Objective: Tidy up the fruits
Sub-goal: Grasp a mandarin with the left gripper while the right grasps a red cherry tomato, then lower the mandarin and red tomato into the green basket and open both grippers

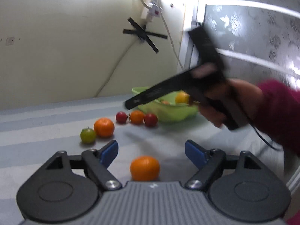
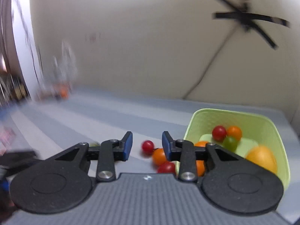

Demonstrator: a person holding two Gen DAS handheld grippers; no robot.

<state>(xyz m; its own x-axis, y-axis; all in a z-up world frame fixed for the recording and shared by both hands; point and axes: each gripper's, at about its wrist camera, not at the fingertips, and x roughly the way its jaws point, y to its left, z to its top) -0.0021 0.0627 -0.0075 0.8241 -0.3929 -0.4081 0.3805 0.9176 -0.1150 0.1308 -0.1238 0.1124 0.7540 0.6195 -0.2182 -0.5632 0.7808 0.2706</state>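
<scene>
left wrist view: we are holding the left gripper [image 1: 151,151] with its blue pads spread wide and gripping nothing; an orange [image 1: 144,168] is lying on the striped grey table [image 1: 46,127] just below the gap between them. farther off, a green tomato [image 1: 87,135] is touching a second orange [image 1: 104,127], and two red tomatoes [image 1: 121,117] are flanking a small orange fruit [image 1: 137,117] beside the green bowl [image 1: 168,115]. the right gripper [image 1: 129,104], blurred, is reaching over the bowl; we cannot tell its opening here

right wrist view: we are seeing its pads set narrowly apart, empty, above a red tomato [image 2: 148,146], with the bowl [image 2: 243,115] holding mixed fruit at right
</scene>
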